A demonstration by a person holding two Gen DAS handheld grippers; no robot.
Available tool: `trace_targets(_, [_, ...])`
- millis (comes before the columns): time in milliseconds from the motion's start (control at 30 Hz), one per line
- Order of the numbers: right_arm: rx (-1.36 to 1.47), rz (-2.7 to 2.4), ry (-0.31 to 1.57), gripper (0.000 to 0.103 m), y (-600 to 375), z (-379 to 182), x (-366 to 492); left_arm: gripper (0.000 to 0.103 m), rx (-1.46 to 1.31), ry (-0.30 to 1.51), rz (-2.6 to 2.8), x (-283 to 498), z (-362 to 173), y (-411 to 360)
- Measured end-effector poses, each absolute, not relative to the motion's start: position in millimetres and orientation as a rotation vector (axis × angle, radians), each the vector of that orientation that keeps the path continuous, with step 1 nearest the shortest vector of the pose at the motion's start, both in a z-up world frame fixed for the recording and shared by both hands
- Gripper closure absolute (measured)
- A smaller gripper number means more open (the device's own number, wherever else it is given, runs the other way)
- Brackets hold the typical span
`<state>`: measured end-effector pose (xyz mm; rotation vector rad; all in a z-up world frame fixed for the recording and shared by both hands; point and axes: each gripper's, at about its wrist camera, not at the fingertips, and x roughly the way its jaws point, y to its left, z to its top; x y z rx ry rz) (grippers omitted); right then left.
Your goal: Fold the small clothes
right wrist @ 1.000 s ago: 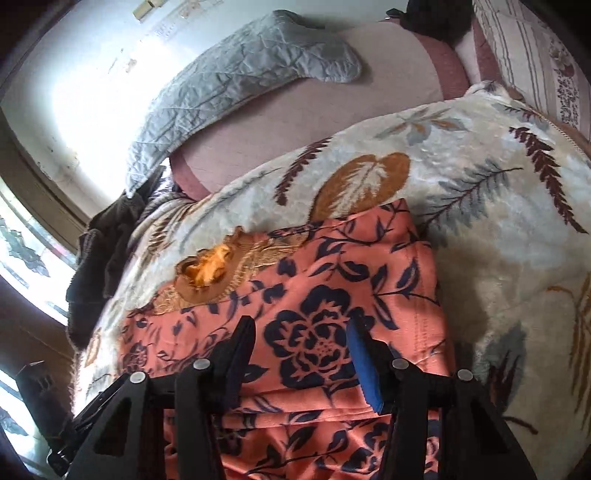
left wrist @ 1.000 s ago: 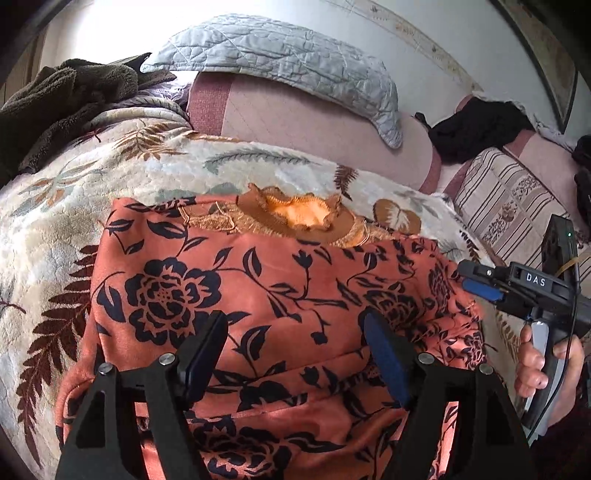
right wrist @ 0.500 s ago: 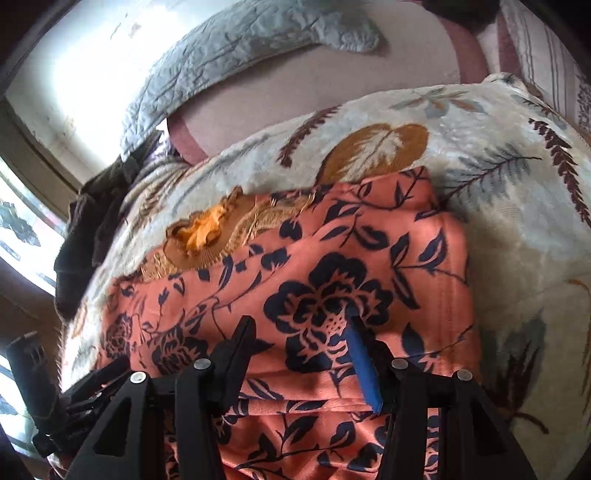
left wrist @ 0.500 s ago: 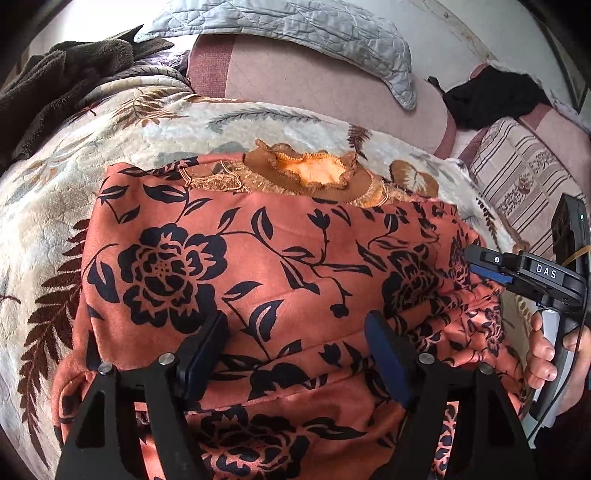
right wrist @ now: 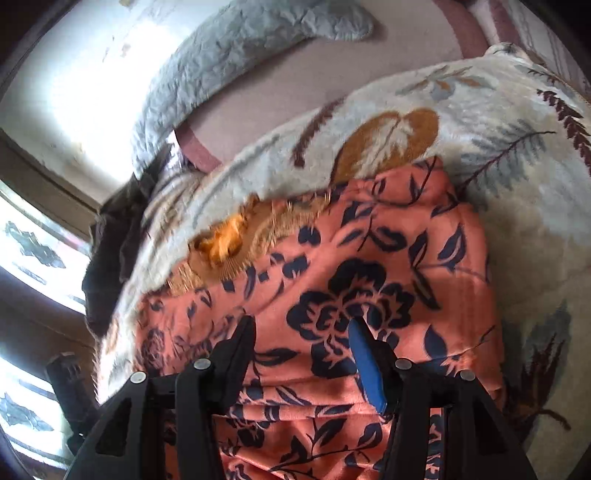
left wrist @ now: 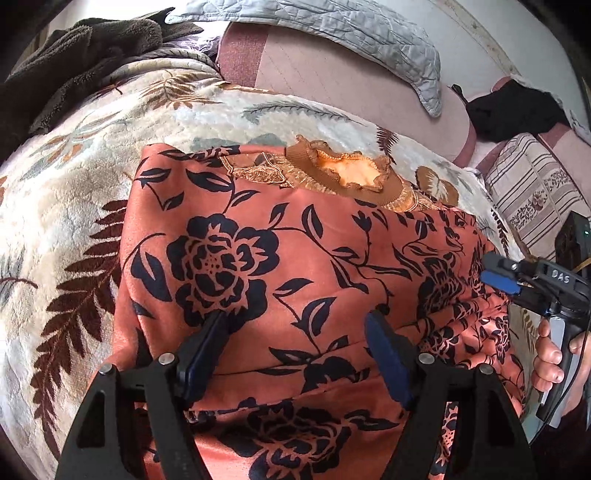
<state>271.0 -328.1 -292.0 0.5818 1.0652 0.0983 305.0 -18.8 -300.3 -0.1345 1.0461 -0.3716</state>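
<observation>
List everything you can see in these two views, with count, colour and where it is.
garment: one, orange with dark flowers, folded on the blanket
collar: one, tan ruffled, garment's far edge
blanket: one, cream with leaf print, over the bed
pillow: one, grey quilted, beyond the blanket
dark fleece: one, brown, far left
black cloth: one, far right
striped cushion: one, right
left gripper: black, over the garment's near fold
right gripper: black, jaws opening over the garment
hand: one, on the right gripper's handle

Both cameras are looking steeply down along their tools, close above the flowered garment [left wrist: 295,258] on the bed's blanket [left wrist: 74,192]. They are sharing the garment [right wrist: 369,258], its orange collar [left wrist: 351,173] and the grey pillow [right wrist: 240,62] beyond.
</observation>
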Motion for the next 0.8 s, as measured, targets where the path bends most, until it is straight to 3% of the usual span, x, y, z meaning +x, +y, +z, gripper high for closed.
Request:
trace_targets(67, [0.526, 0.072, 1.154, 0.048, -317.9, -307.3, 275.8, 0.026, -0.118, 1.03, -0.366, 302.8, -298.3, -17.6])
trace_targets(333, [0.655, 0.1, 0.938, 0.047, -333.1, -282.1, 270.1, 0.025, -0.165, 0.954, -0.38, 301.3, -286.4, -19.5])
trace_targets(433, [0.592, 0.07, 1.042, 0.048, -316.3, -304.1, 284.3, 0.025, -0.095, 1.035, -0.352, 306.4, -304.1, -32.8])
trace_targets(567, [0.494, 0.062, 1.073, 0.058, -304.4, -302.0, 283.4, 0.025, -0.01, 1.012, -0.352, 299.9, -302.7, -40.3])
trace_targets(800, [0.436, 0.097, 1.124, 0.057, -289.7, -311.6, 257.6, 0.025, 0.047, 1.02, -0.366, 294.6, -307.6, -43.8])
